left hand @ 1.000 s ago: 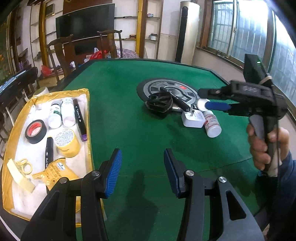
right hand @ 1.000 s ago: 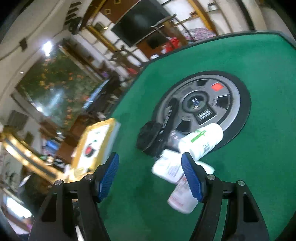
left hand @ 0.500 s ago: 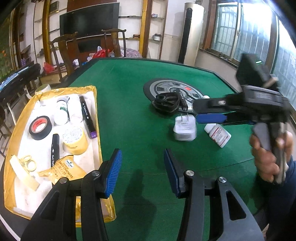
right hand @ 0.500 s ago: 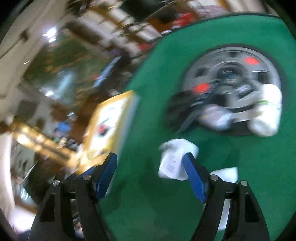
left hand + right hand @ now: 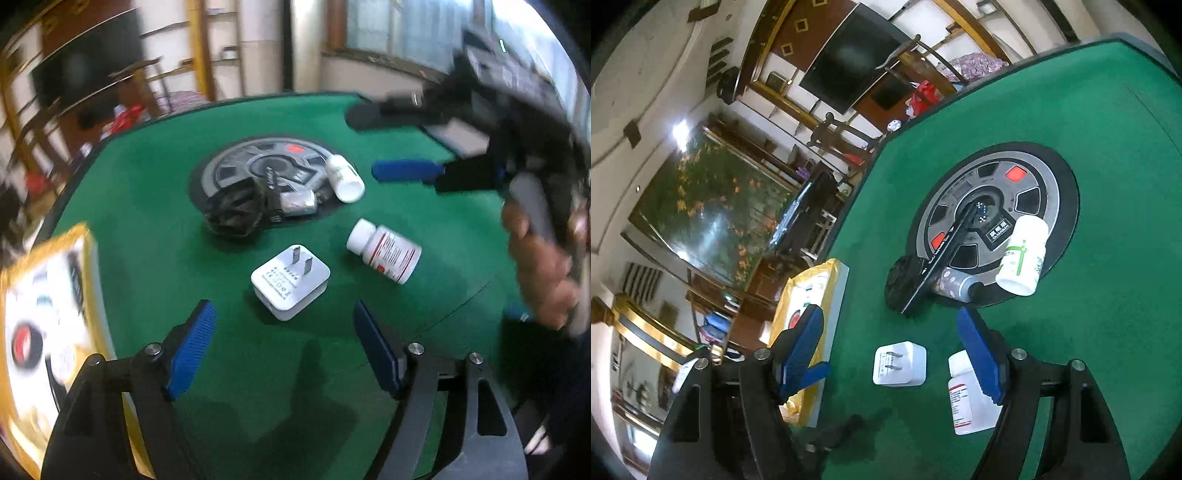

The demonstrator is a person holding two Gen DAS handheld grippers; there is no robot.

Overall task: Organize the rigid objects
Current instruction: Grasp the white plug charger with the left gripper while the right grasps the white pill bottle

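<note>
White plug adapter; green felt table; tray seemingly gold-rimmed.

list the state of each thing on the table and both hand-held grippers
white plug adapter: on its back, prongs up
red-label bottle: on its side, capped
green-label bottle: lying across the round panel's edge
black pen: propped on the black lump
left hand-held gripper: jaws opening, nothing between them
right hand-held gripper: open, empty
</note>
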